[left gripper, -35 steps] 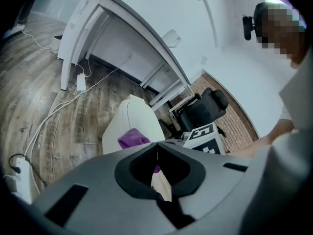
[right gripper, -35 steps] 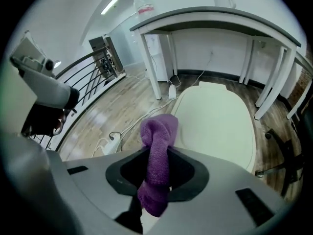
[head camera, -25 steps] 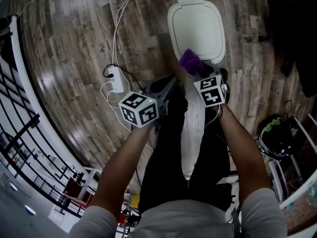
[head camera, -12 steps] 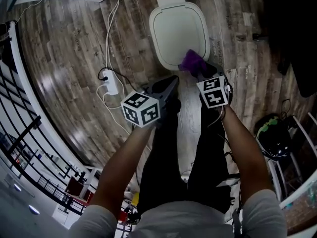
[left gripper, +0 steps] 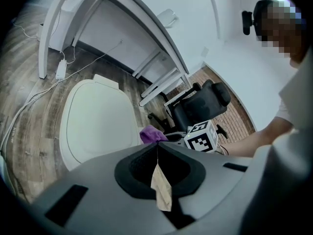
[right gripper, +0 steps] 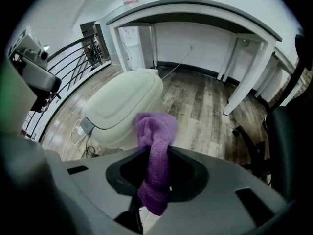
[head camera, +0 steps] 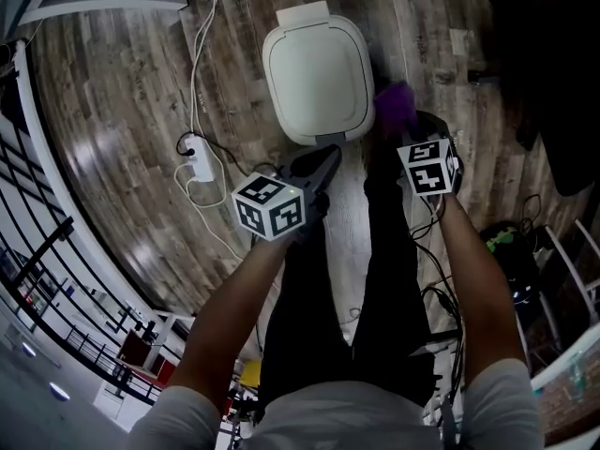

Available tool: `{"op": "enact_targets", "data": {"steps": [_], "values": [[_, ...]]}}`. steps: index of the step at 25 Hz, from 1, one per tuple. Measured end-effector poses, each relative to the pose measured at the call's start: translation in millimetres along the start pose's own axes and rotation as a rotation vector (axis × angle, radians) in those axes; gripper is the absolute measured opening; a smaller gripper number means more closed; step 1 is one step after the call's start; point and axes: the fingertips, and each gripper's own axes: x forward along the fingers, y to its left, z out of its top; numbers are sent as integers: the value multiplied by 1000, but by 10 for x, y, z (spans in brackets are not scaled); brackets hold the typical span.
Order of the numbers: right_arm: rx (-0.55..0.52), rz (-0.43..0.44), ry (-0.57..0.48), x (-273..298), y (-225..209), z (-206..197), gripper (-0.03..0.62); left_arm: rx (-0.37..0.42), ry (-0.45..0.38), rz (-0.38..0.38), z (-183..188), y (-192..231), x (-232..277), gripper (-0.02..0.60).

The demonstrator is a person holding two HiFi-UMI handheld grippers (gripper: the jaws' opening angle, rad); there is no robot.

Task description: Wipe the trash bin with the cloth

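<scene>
Cloth, grasped in right gripper's fingers, has slid off bin top to 3 o'clock: side next; left gripper clenched

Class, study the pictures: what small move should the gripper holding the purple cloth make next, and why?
Probably swing the right gripper toward the trash bin until the cloth presses against its side wall. The jaws are clamped on the cloth, but in the head view it hangs beside the bin's right edge, seemingly clear of it, so nothing is being wiped.
</scene>
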Motion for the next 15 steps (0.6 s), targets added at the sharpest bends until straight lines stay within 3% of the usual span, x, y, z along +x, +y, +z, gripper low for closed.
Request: {"op": "enact_targets", "data": {"steps": [6, 12, 15], "values": [[-13, -58, -3, 63, -520, 225, 97, -14, -24, 0, 142, -45, 139, 5], [-82, -17, -107, 235, -586, 1054, 97, -43, -60, 26, 226, 47, 131, 5], [-43, 30, -165, 331, -593, 1512, 97, -59, -76, 37, 246, 99, 100, 5]]}}
